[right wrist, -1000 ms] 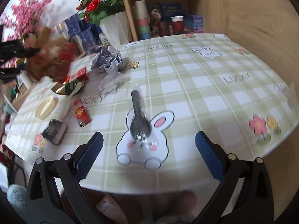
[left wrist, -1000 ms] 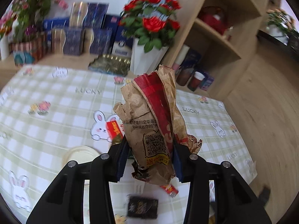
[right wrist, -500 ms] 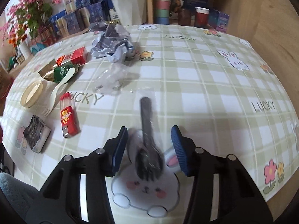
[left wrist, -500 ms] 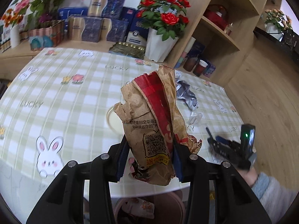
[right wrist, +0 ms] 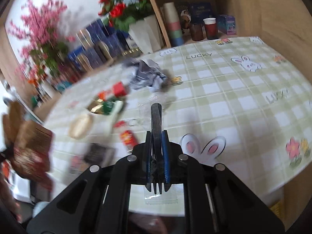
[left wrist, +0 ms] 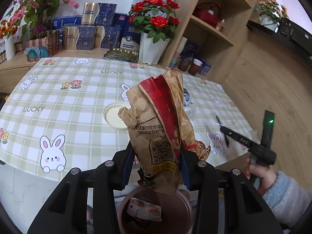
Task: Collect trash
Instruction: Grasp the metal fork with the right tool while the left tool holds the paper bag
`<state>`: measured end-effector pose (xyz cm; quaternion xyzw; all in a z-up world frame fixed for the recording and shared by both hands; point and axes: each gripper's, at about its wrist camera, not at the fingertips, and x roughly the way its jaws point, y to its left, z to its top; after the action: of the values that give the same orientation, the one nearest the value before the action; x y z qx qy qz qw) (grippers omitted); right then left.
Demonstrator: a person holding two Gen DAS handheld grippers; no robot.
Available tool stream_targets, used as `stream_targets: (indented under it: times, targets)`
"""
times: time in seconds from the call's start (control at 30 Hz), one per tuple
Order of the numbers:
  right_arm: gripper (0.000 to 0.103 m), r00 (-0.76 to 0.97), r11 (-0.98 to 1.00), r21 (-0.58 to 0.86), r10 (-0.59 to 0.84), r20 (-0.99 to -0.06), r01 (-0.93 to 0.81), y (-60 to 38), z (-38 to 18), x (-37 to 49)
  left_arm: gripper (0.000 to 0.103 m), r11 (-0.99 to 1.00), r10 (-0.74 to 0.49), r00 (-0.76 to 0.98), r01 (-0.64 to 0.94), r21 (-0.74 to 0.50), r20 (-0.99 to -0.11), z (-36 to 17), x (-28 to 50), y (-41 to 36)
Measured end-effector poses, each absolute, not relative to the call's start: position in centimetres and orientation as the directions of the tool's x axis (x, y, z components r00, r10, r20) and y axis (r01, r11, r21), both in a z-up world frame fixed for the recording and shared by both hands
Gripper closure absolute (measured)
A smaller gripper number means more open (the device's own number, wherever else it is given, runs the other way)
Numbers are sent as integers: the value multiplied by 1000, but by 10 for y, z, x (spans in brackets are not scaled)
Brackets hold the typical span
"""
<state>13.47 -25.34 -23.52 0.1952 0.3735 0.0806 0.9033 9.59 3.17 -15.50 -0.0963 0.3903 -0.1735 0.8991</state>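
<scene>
My left gripper (left wrist: 157, 157) is shut on a crumpled brown and red paper bag (left wrist: 159, 124), held upright past the table's near edge, right above a round brown bin (left wrist: 188, 206) that holds a wrapper. My right gripper (right wrist: 157, 136) is shut on a black plastic fork (right wrist: 156, 115) in a clear wrapper, lifted off the checked tablecloth (right wrist: 234, 101); the handle points forward and the tines hang behind the pads. The left wrist view shows the right gripper (left wrist: 224, 131) at the right with the fork (left wrist: 226, 141), held by a hand in a fluffy sleeve.
Still on the table: crumpled silver foil (right wrist: 146, 74), a clear plastic scrap (right wrist: 158, 100), a cream round lid (left wrist: 114, 117), a small red packet (right wrist: 128, 139), a dark wrapper (right wrist: 99, 154) and red and green packaging (right wrist: 109, 103). Boxes, flower pots and a wooden shelf line the far side.
The left gripper carried the paper bag from over the table out past its edge to above the bin. The right gripper closed on the fork and lifted it off the cloth.
</scene>
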Motion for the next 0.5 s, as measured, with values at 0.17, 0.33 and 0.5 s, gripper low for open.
stream_targets:
  times: [0.17,0.33,0.5]
  targets:
    - [89,719,892,451,325,-615,-17,-243,-225,93,62,919,-394,634,258,-298,-665,-158,68,26]
    - [89,724,891,452,341,-600,-44,-230,-219,59,62,917,-398,611,277,-286,-684,-166,42,22]
    - [89,721,903,423,344,-602,-77,-218,-217,30,62,916,-398,569,288,-278,-720,-184,26,15]
